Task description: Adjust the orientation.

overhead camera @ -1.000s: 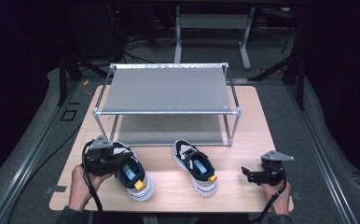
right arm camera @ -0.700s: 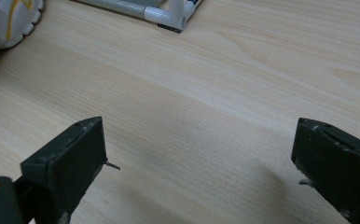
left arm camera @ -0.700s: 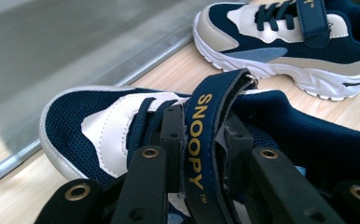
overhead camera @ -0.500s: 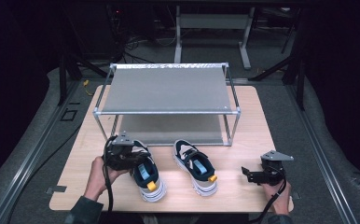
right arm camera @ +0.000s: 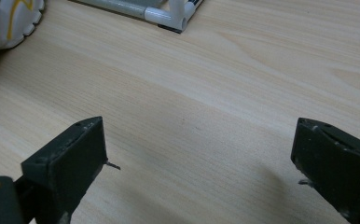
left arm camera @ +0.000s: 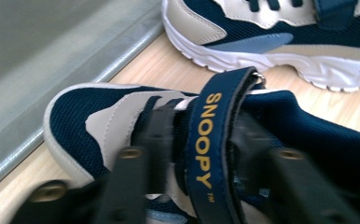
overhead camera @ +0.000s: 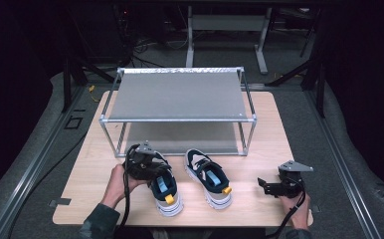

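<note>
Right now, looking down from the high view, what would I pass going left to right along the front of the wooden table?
Left gripper clamped on a navy and cream sneaker → second navy and cream sneaker → open black right gripper, resting on the light wooden table.

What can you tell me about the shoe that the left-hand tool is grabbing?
The left shoe is a navy mesh sneaker with cream panels, a white sole and a yellow tag at its heel end. A navy strap across the top reads SNOOPY in yellow. It stands upright on the wooden table, toe toward the metal rack, beside its twin but apart from it. The left gripper has its jaws on either side of the strap.
</note>
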